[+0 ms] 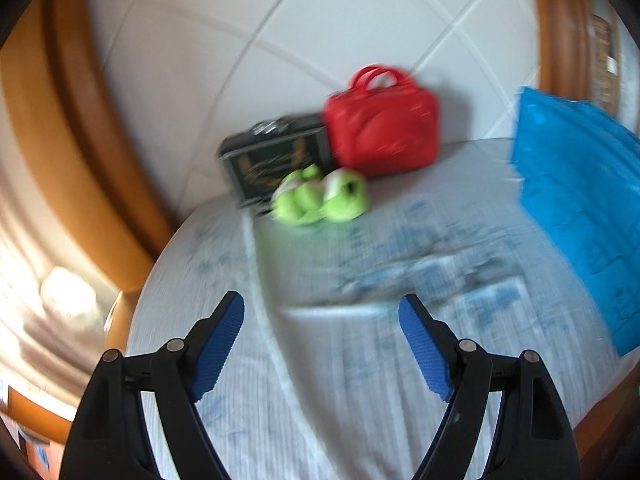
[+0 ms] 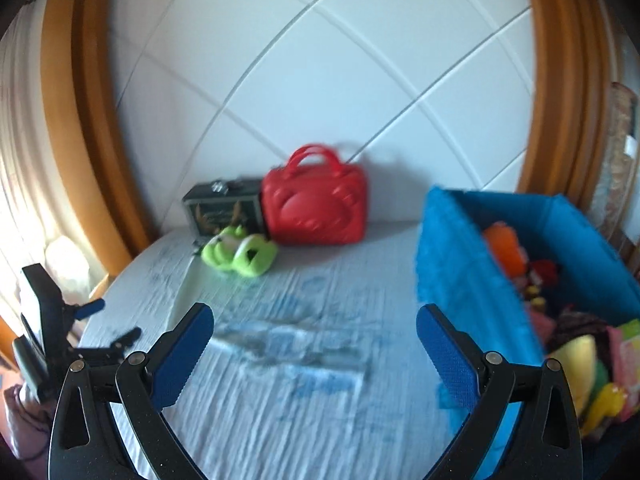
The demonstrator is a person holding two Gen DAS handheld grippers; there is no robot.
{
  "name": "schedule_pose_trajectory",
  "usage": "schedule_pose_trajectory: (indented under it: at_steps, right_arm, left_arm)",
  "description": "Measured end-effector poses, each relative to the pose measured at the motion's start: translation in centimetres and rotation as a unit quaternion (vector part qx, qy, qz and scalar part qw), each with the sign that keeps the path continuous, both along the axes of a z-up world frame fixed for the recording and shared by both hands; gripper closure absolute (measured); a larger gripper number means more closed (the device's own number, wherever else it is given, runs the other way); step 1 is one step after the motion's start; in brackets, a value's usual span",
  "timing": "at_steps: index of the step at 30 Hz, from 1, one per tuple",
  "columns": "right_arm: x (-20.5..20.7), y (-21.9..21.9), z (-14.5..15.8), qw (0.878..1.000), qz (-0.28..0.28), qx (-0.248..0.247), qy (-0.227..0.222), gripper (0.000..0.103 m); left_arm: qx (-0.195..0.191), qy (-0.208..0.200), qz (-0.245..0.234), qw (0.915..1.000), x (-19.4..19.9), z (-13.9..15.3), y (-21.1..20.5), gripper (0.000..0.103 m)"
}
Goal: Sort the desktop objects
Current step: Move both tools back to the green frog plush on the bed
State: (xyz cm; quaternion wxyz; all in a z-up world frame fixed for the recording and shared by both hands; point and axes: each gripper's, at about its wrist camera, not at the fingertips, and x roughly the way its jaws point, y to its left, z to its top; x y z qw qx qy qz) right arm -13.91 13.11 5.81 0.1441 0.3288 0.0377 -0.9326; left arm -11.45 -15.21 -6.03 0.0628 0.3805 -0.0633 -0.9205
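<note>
A green plush toy lies at the far side of the cloth-covered surface. Behind it stand a red handbag and a dark box. A blue fabric bin on the right holds several toys. My left gripper is open and empty, well short of the plush toy. My right gripper is open and empty too, left of the bin. In the right wrist view the left gripper shows at the left edge. Both views are motion-blurred.
A white padded panel with a wooden frame rises behind the objects. The surface's left edge drops off toward a bright curtain. A flat printed patch lies on the cloth in the middle.
</note>
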Motion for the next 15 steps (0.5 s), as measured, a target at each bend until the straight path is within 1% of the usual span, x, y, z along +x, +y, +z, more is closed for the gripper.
schedule_pose_trajectory:
  at_steps: [3,6,8,10,11,12,13,15]
  right_arm:
    - [-1.0,-3.3,-1.2,0.999,0.02,0.043,-0.022,0.0]
    - [-1.8,-5.2,-2.7,0.994,0.042,0.088,-0.054,0.0]
    - [-2.2,-5.9,-4.3,0.988,0.046,0.127,-0.081,0.0]
    - [-2.6,-6.6,-5.7,0.978,0.053,0.165,-0.113,0.0]
    - [-2.8,-7.1,-6.4,0.973,0.06,0.182,-0.13,0.0]
    - [-3.4,-7.5,-7.0,0.966,0.067,0.2,-0.147,0.0]
    - [-4.0,-7.8,-7.3,0.963,0.069,0.208,-0.155,0.0]
    - [-6.1,-8.6,-7.3,0.961,0.072,0.211,-0.161,0.0]
  left_arm:
    - [-0.012,-0.025,0.02,0.9994,0.1,-1.0,-3.9,0.023]
    - [-0.02,-0.054,0.028,0.998,0.7,-2.1,-7.1,0.023]
    - [-0.024,-0.079,0.039,0.9959,0.7,-3.2,-9.0,0.023]
    - [-0.029,-0.113,0.043,0.9923,0.8,-4.7,-10.7,0.023]
    - [-0.024,-0.124,0.046,0.9909,0.9,-5.3,-11.5,0.023]
    - [-0.008,-0.132,0.048,0.99,0.8,-5.7,-12.4,0.023]
    - [0.005,-0.137,0.05,0.9893,0.2,-6.0,-13.1,0.023]
    - [0.01,-0.14,0.059,0.9884,-1.7,-6.3,-14.5,0.023]
